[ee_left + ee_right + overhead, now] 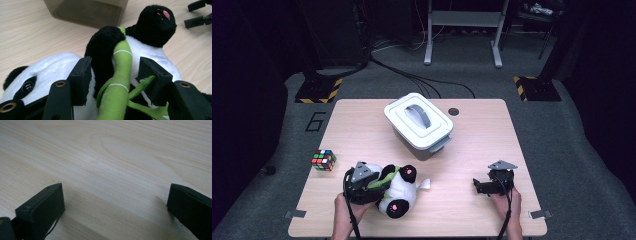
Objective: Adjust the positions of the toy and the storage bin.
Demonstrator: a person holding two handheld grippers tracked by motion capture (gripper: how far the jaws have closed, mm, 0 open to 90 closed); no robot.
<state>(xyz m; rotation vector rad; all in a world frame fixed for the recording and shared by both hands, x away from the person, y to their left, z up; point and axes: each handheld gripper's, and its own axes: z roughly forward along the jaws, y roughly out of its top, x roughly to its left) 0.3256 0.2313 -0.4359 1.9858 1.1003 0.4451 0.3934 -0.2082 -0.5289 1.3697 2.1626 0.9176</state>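
Observation:
A plush panda with a green bamboo stalk lies on its back at the front left of the wooden table. My left gripper reaches over it from the left. In the left gripper view the left gripper has its jaws on either side of the panda's black arm and the stalk; the left pad brushes the arm, the right pad stands a little off. My right gripper rests at the front right, jaws pointing left. In the right gripper view the right gripper is wide open over bare wood.
A grey bin with a white handled lid stands in the middle of the table, behind the panda. A colour puzzle cube sits at the left edge. A small white tag pokes out beside the panda.

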